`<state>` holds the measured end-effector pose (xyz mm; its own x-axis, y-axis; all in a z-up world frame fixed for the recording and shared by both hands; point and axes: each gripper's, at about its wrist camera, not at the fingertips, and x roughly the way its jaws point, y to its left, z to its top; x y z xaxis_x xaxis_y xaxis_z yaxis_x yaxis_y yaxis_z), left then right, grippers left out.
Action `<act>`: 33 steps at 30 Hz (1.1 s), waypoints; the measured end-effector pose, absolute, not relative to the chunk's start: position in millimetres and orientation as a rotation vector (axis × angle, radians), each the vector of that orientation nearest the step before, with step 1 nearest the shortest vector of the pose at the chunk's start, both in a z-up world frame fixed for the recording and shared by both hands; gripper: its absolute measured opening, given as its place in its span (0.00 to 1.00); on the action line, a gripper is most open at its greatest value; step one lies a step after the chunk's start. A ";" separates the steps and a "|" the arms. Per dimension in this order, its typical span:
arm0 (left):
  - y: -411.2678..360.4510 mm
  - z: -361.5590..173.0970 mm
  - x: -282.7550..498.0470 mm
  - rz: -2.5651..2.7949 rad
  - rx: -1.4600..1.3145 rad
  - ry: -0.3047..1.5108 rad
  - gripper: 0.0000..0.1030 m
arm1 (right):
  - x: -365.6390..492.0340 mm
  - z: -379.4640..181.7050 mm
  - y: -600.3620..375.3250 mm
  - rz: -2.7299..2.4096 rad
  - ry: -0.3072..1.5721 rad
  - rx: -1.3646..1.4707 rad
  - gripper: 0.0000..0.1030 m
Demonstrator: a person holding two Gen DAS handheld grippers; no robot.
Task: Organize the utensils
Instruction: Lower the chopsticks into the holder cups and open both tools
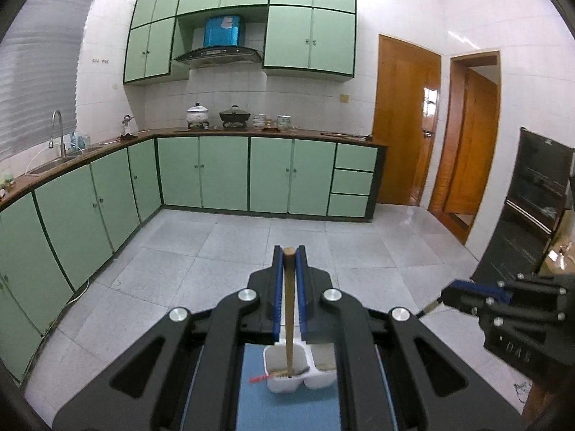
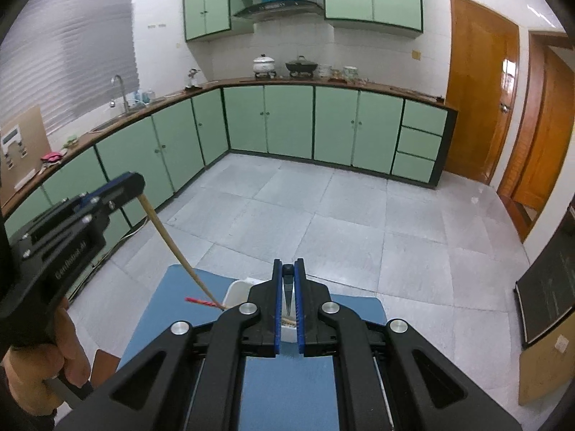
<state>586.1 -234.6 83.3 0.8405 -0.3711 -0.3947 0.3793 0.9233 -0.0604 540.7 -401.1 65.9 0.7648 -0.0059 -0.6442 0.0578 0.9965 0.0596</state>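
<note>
Above the blue tabletop point(image 1: 287, 409), a white plastic two-compartment utensil holder point(image 1: 302, 382) stands beside a red stick point(image 1: 259, 379). Left hand-held gripper point(image 1: 289, 251) pinches a long wooden chopstick point(image 1: 288, 309) reaching into the left compartment; right hand-held gripper point(image 2: 288, 269) clamps a dark-handled metal utensil point(image 2: 288, 292) over the holder's rim.

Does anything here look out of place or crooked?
One thing: a red stick lies flat on the blue mat beside the white holder, not inside it. The wooden utensil in the left gripper slants into the holder.
</note>
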 end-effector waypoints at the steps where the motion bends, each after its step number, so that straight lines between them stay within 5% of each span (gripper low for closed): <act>1: -237.9 78.8 592.6 -0.394 0.019 0.416 0.06 | 546.3 59.4 -404.0 -0.037 0.707 0.083 0.06; 12: -243.4 -7.1 638.6 -0.373 0.059 0.550 0.08 | 589.0 -18.8 -427.1 -0.031 0.811 0.133 0.06; 17: -216.6 -1.1 626.2 -0.358 0.060 0.541 0.32 | 570.7 -13.8 -430.1 -0.042 0.746 0.131 0.19; 26: -144.5 4.5 517.1 -0.363 0.132 0.477 0.53 | 443.6 -9.4 -434.9 -0.004 0.607 0.113 0.28; 33: -100.3 -88.2 404.1 -0.398 0.156 0.564 0.57 | 330.9 -110.6 -409.0 0.028 0.683 0.081 0.30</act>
